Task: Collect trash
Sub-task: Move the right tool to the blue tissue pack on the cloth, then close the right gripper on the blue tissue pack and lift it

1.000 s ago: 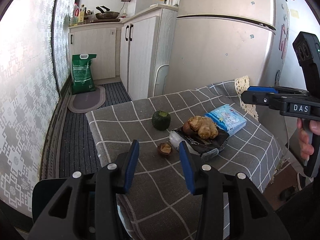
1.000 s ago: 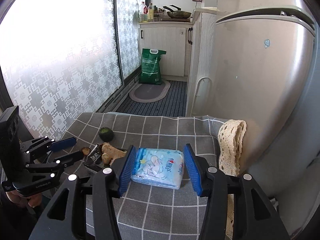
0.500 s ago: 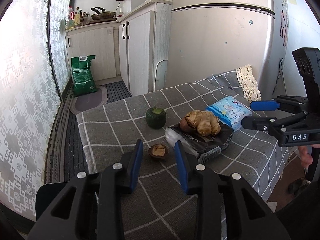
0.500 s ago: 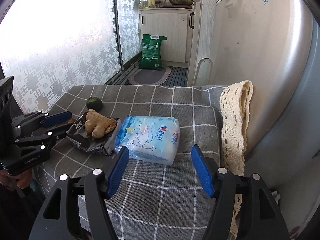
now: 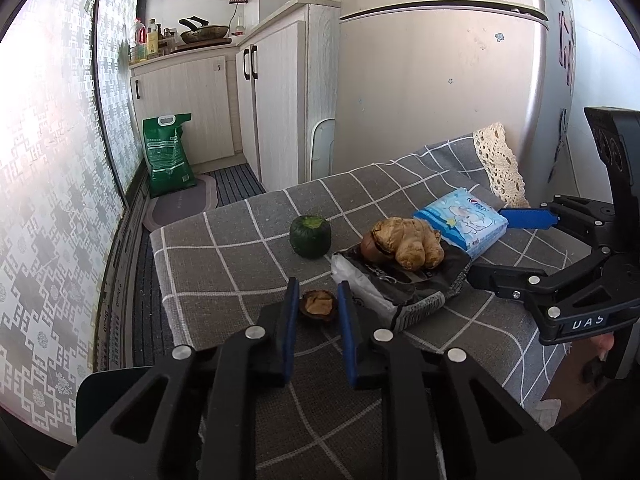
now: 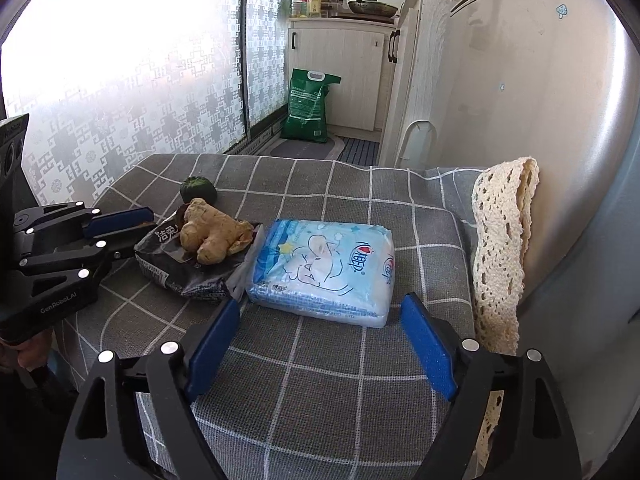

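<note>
Both grippers (image 5: 318, 298) (image 6: 320, 320) nearer, right wider now.

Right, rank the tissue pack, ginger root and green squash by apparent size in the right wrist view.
1. Tissue pack, clearly largest, though nearest the camera.
2. Ginger root.
3. Green squash, smallest, but farthest and partly hidden.

On the checked cloth (image 5: 224, 264) lay five things — one green squash (image 5: 310, 237) at eleven o'clock, one ginger root (image 5: 408, 242) at the centre on one black wrapper (image 5: 400, 284), one blue tissue pack (image 5: 462, 220) at two o'clock, and one brown shell scrap (image 5: 318, 305) at seven. Two grippers were in view — one left gripper (image 5: 317, 322), one right gripper (image 6: 320, 340). One green sack (image 5: 168, 154) stood on the floor at ten o'clock.
</note>
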Demonstrator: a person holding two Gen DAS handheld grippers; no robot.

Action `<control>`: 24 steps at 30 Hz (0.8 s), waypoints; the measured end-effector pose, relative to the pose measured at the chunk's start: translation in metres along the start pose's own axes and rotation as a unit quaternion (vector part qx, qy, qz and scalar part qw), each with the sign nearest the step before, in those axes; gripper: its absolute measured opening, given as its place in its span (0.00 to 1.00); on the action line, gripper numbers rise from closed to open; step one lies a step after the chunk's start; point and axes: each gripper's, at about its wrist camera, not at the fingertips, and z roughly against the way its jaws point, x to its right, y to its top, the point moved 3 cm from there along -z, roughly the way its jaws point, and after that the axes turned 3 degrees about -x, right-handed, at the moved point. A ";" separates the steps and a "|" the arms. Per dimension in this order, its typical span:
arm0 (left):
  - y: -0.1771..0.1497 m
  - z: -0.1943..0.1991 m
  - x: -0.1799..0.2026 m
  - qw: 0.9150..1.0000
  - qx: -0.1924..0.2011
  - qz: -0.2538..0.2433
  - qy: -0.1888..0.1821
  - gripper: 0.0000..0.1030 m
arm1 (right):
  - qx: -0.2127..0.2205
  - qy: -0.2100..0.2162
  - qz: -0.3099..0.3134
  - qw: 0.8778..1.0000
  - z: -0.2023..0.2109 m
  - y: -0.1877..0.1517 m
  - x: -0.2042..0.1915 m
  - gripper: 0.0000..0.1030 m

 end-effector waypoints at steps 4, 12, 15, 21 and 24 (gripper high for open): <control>0.002 0.005 -0.002 1.000 0.009 0.011 -0.010 0.20 | 0.005 -0.009 -0.004 1.000 -0.004 0.002 0.000 0.81; 0.004 0.017 -0.006 0.999 0.029 0.025 -0.020 0.20 | 0.011 -0.016 -0.013 1.000 -0.011 0.006 -0.002 0.83; 0.005 0.021 -0.010 0.999 0.032 0.034 -0.022 0.20 | 0.014 -0.017 -0.016 1.000 -0.014 0.008 -0.003 0.84; 0.007 0.030 -0.017 0.998 0.041 0.047 -0.025 0.20 | 0.007 -0.013 -0.020 1.000 -0.015 0.012 -0.004 0.69; 0.007 0.035 -0.022 0.997 0.046 0.053 -0.026 0.20 | 0.007 -0.018 -0.020 1.000 -0.012 0.013 -0.004 0.68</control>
